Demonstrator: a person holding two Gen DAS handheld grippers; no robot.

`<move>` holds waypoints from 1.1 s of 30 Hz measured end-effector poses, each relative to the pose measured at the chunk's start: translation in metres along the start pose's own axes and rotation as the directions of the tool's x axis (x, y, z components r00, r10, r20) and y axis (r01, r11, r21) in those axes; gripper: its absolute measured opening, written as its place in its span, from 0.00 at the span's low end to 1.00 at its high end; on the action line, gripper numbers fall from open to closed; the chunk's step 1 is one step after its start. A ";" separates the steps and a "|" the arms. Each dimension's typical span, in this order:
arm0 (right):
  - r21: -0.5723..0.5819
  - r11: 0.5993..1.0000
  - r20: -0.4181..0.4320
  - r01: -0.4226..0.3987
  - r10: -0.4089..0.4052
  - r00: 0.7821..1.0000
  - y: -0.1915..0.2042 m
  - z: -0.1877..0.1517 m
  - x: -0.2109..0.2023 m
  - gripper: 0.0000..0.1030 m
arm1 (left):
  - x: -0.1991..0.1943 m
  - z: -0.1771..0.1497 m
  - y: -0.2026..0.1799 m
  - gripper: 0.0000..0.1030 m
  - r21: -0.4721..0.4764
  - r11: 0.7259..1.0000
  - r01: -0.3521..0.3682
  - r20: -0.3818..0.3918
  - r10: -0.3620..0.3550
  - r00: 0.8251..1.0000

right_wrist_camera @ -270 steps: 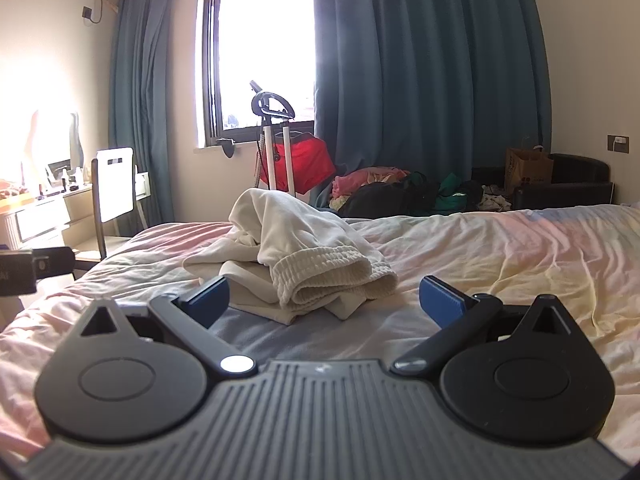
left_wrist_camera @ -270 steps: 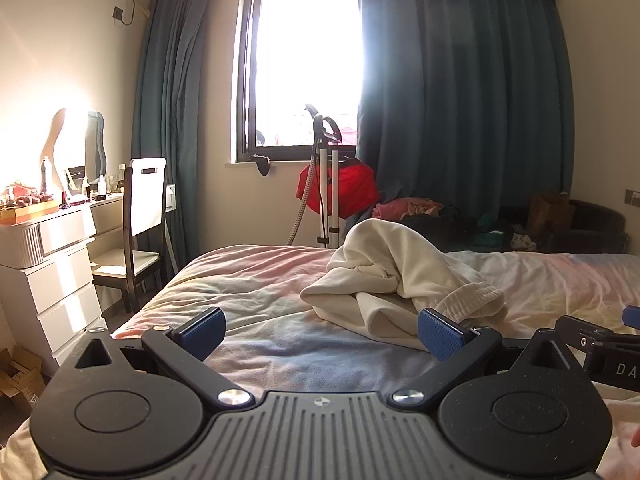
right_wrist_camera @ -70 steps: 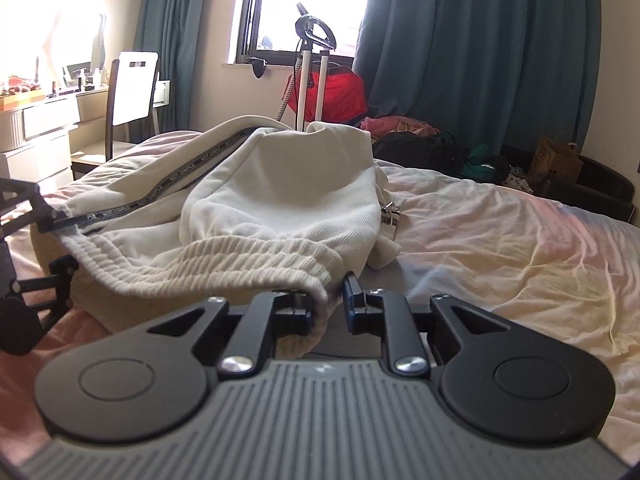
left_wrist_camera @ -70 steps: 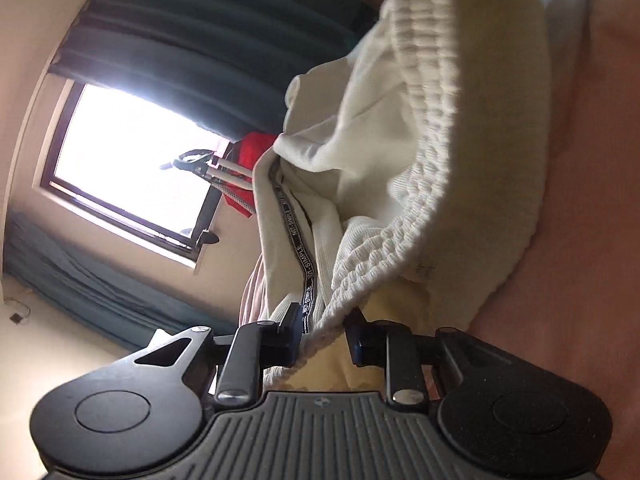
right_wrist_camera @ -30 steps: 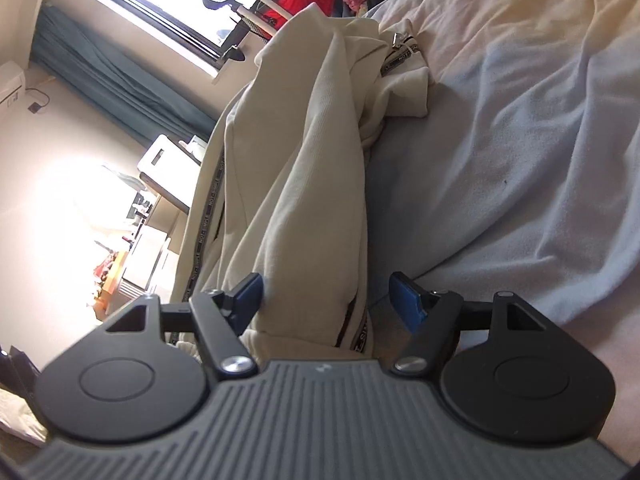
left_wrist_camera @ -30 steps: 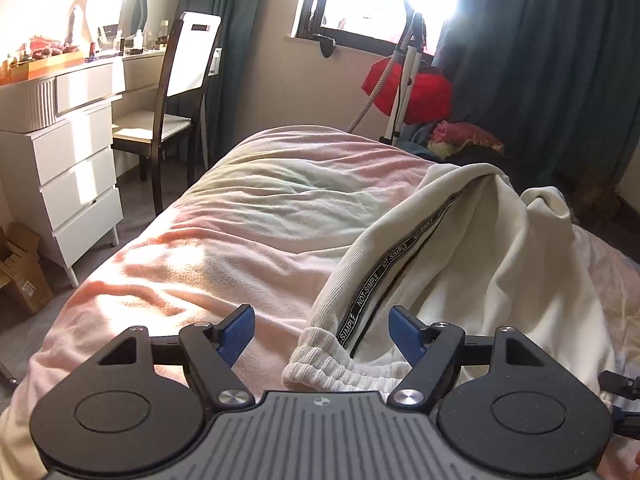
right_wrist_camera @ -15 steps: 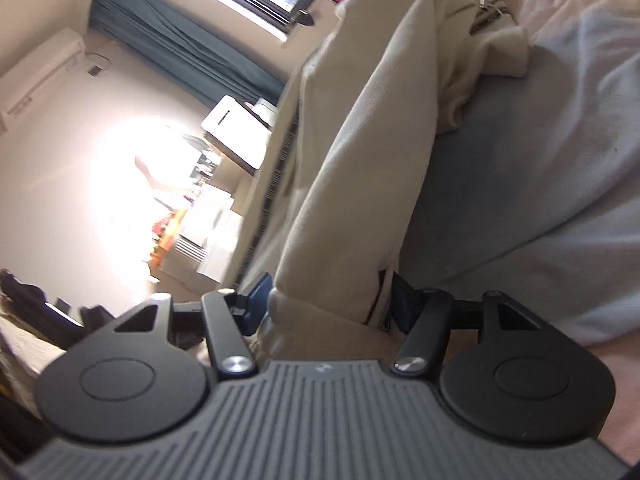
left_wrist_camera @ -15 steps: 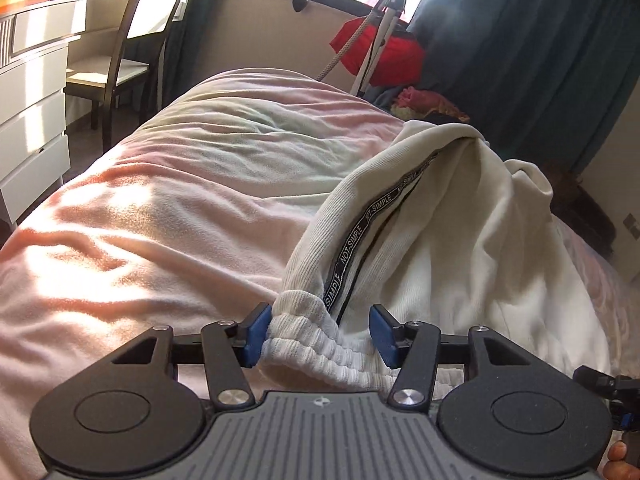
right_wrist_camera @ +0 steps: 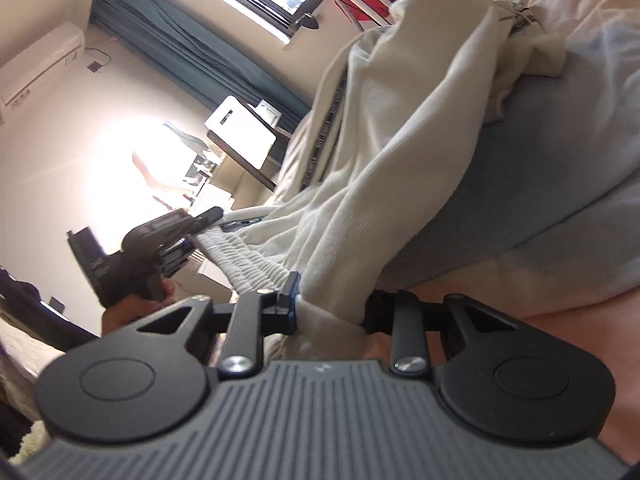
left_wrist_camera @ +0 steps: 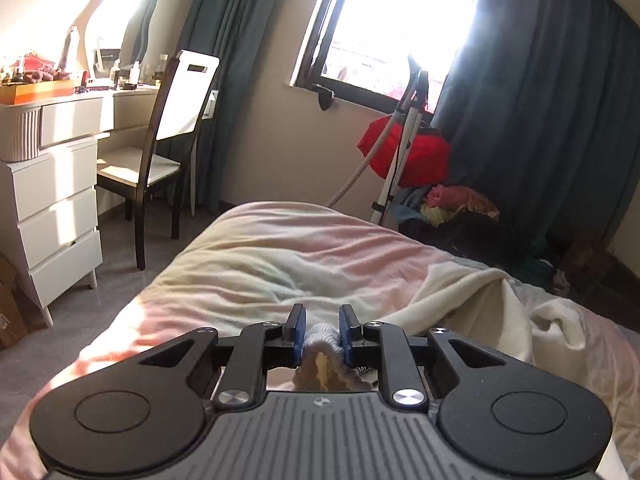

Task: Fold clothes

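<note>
The bed [left_wrist_camera: 280, 256] is the biggest thing here. Its cover is soft and wrinkly, pink, pale yellow and a bit blue. On it lie my cream trousers [right_wrist_camera: 384, 168]. They are not folded at all yet. They are only a long, loose heap that stretches from my two grippers across the bed toward the window. I think I am at the start: I have them by the waist, and next I must spread them flat, lay one leg on the other and fold them up.

The cloth is thick and soft, with fine ribs. A black band with white letters [right_wrist_camera: 326, 128] runs down the side of a leg. The waistband [right_wrist_camera: 248, 262] is stretchy and bunched into many little ridges.

My left gripper [left_wrist_camera: 322, 330] has just been closing, and now its blue pads [left_wrist_camera: 299, 330] pinch one end of the waistband tight. My right gripper [right_wrist_camera: 330, 312] has just been closing too, and it holds a thick bunch of cloth at the other end. The waistband hangs stretched between them, just above the bed.
</note>
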State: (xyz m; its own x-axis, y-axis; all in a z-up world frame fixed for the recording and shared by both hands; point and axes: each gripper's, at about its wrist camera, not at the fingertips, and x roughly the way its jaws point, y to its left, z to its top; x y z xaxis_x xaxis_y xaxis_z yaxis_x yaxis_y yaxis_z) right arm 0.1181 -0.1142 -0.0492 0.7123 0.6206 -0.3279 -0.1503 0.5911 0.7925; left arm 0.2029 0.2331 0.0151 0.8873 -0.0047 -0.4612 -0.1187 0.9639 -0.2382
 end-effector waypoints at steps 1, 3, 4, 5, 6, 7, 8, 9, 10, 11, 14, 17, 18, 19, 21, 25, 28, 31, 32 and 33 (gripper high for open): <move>0.018 0.999 0.009 -0.029 0.029 1.000 0.009 -0.003 0.014 0.29 | 0.009 0.020 0.004 0.13 0.004 1.000 -0.022 0.010 0.022 1.000; 0.060 0.994 0.020 -0.090 0.089 0.996 0.027 -0.009 0.047 0.28 | 0.031 0.057 0.013 0.13 0.031 0.997 -0.070 0.032 0.069 0.997; 0.081 0.989 0.023 -0.122 0.120 0.992 0.036 -0.012 0.067 0.28 | 0.042 0.075 0.017 0.13 0.048 0.994 -0.095 0.044 0.093 0.995; 0.103 0.983 0.026 -0.154 0.152 0.988 0.045 -0.015 0.090 0.27 | 0.053 0.091 0.021 0.13 0.065 0.991 -0.121 0.055 0.117 0.992; 0.118 0.976 0.029 -0.180 0.178 0.984 0.053 -0.019 0.113 0.27 | 0.066 0.105 0.025 0.12 0.084 0.985 -0.148 0.064 0.143 0.988; 0.123 0.973 0.031 -0.195 0.193 0.981 0.061 -0.022 0.135 0.27 | 0.079 0.118 0.029 0.12 0.102 0.979 -0.174 0.072 0.167 0.983; 0.124 0.971 0.028 -0.203 0.201 0.979 0.069 -0.026 0.156 0.27 | 0.093 0.130 0.032 0.12 0.121 0.973 -0.199 0.076 0.191 0.979; 0.126 0.970 0.024 -0.209 0.207 0.978 0.076 -0.029 0.176 0.27 | 0.107 0.140 0.035 0.12 0.140 0.964 -0.225 0.079 0.215 0.973; 0.133 0.967 0.018 -0.215 0.215 0.977 0.081 -0.032 0.196 0.27 | 0.124 0.148 0.038 0.12 0.161 0.954 -0.252 0.081 0.241 0.967; 0.144 0.964 0.010 -0.221 0.222 0.975 0.084 -0.032 0.215 0.27 | 0.141 0.156 0.040 0.12 0.181 0.944 -0.277 0.084 0.265 0.960; 0.161 0.970 -0.033 -0.183 0.191 0.981 0.085 -0.034 0.267 0.27 | 0.187 0.160 0.054 0.00 0.194 0.924 -0.330 0.101 0.316 0.943; 0.138 0.985 -0.098 -0.107 0.121 0.988 0.077 -0.038 0.296 0.27 | 0.226 0.146 0.080 0.00 0.148 0.931 -0.334 0.056 0.329 0.943; 0.128 0.986 -0.102 -0.106 0.119 0.988 0.074 -0.040 0.299 0.28 | 0.237 0.139 0.089 0.00 0.140 0.931 -0.337 0.034 0.336 0.941; 0.124 0.987 -0.106 -0.104 0.118 0.987 0.070 -0.042 0.301 0.29 | 0.244 0.133 0.097 0.00 0.131 0.935 -0.329 0.016 0.330 0.944; 0.122 0.987 -0.109 -0.101 0.114 0.987 0.066 -0.045 0.303 0.32 | 0.252 0.123 0.107 0.01 0.120 0.941 -0.317 0.003 0.319 0.948; 0.076 0.992 -0.127 -0.102 0.111 0.986 0.079 -0.043 0.296 0.55 | 0.247 0.113 0.105 0.06 0.109 0.947 -0.302 -0.027 0.306 0.952; 0.028 0.993 -0.142 -0.117 0.120 0.983 0.094 -0.038 0.279 1.00 | 0.222 0.112 0.080 0.39 0.132 0.952 -0.275 -0.006 0.278 0.960; -0.055 0.995 -0.108 -0.084 0.078 0.991 0.110 -0.030 0.243 1.00 | 0.185 0.106 0.040 0.80 0.163 0.947 -0.276 0.041 0.273 0.961; -0.081 0.994 -0.099 -0.071 0.063 0.993 0.114 -0.027 0.231 1.00 | 0.171 0.103 0.027 0.81 0.175 0.951 -0.256 0.055 0.250 0.967; -0.115 0.992 -0.084 -0.049 0.039 0.996 0.117 -0.023 0.215 1.00 | 0.156 0.099 0.013 0.82 0.190 0.954 -0.230 0.060 0.223 0.973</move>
State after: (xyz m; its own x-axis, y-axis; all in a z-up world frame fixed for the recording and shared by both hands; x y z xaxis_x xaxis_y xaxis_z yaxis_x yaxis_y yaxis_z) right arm 0.2385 0.1004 -0.0386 0.6457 0.6844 -0.3387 -0.2624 0.6154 0.7432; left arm 0.3840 0.2714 0.0248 0.8638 0.2260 -0.4503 -0.2328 0.9717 0.0412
